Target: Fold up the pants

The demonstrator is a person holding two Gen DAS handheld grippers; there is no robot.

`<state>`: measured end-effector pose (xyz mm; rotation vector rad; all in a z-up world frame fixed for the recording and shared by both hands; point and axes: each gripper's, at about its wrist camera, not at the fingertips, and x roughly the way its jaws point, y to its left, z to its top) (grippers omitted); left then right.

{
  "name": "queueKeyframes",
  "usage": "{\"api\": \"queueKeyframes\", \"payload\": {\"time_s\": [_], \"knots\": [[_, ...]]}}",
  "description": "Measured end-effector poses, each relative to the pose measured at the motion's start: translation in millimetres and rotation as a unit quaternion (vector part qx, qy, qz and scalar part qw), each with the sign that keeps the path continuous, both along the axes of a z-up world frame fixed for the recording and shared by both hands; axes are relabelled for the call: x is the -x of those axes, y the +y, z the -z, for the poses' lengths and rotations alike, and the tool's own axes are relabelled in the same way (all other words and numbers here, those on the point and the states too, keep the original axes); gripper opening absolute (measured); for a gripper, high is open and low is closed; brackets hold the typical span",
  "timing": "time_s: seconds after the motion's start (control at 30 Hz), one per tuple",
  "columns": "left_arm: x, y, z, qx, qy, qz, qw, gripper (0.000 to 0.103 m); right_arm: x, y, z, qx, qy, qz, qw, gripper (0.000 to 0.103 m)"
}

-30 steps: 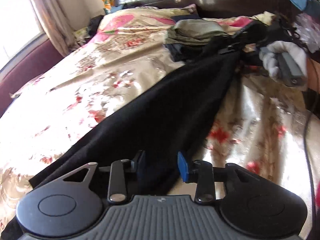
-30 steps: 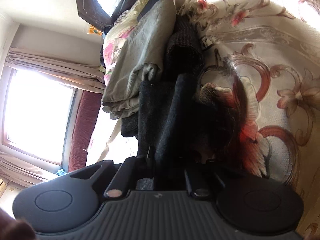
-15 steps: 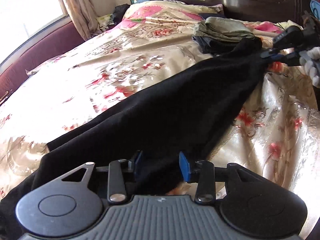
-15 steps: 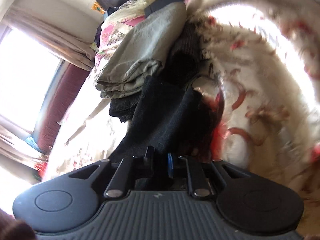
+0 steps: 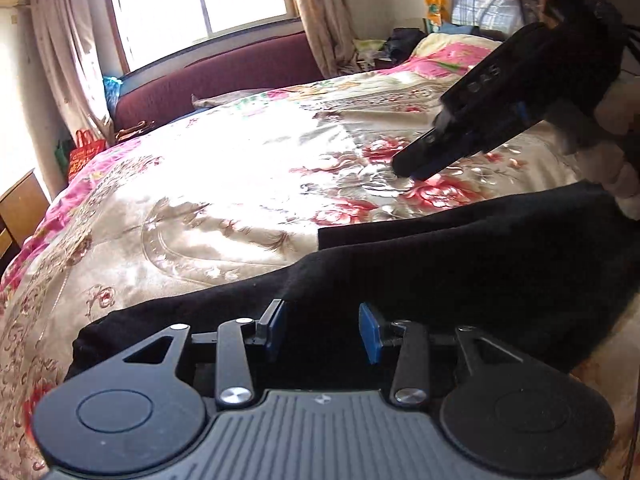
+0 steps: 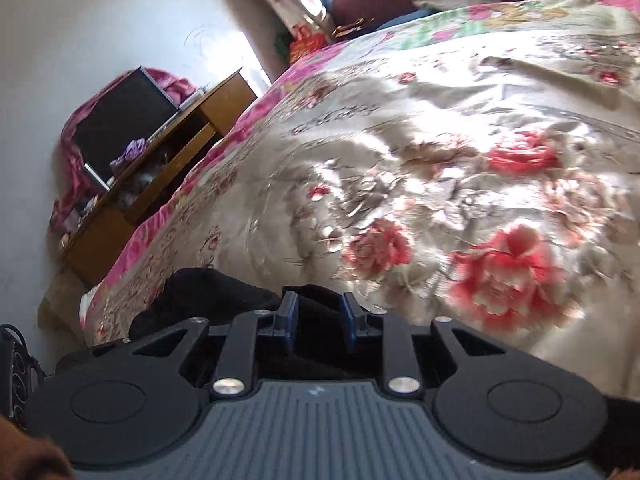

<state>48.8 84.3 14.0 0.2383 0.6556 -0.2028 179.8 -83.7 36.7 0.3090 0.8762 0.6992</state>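
Observation:
The black pants (image 5: 460, 264) lie folded across the near edge of the floral bedspread (image 5: 240, 184). My left gripper (image 5: 322, 330) is open, its blue pads apart with black cloth lying between and under them. My right gripper (image 6: 318, 322) is open, its pads apart over a fold of the black pants (image 6: 224, 292). In the left wrist view the right gripper (image 5: 416, 164) hovers above the bedspread, beyond the pants, held by a gloved hand.
A dark red sofa (image 5: 224, 76) stands under the window, beyond the bed. A wooden cabinet (image 6: 160, 168) with a dark screen stands at the bed's foot. A red bag (image 5: 82, 156) sits on the floor. Dark headboard (image 5: 488, 4) at far right.
Both grippers swung toward the window side. The right gripper, earlier shut on the pants' end, carried it over and let go; its pads now stand apart. The pants now lie doubled.

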Motion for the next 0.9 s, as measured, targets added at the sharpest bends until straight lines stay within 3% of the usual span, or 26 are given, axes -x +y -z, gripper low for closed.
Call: {"api": "queueKeyframes", "payload": {"time_s": [0.17,0.37,0.47,0.57,0.67,0.77,0.9], "knots": [[-14.1,17.4,10.2,0.042,0.013,-0.010,0.9990,0.054,-27.1,40.1,26.3,0.064,0.038,-0.082,0.994,0.026],[-15.5,20.2,21.1,0.050,0.020,0.001,0.9985,0.057,-25.8,59.4,31.1,0.097,0.083,-0.166,0.978,0.026],[-14.1,19.0,27.1,0.051,0.026,0.001,0.9984,0.058,-41.5,61.4,45.1,0.089,0.113,-0.142,0.979,0.025],[-9.6,15.8,26.5,0.048,0.026,0.000,0.9985,0.058,-55.7,57.0,54.3,0.031,0.136,-0.095,0.986,0.025],[-9.5,18.5,26.1,0.046,0.025,-0.002,0.9986,0.059,-63.6,33.6,58.2,-0.036,0.148,-0.018,0.988,0.010],[-11.4,22.6,32.1,0.052,0.031,-0.012,0.9981,0.061,-69.4,0.5,71.2,-0.117,0.177,0.050,0.976,0.008],[-2.6,30.8,41.4,0.074,0.039,-0.040,0.9957,0.063,-66.7,-9.9,85.6,-0.141,0.173,0.087,0.971,0.005]]}}
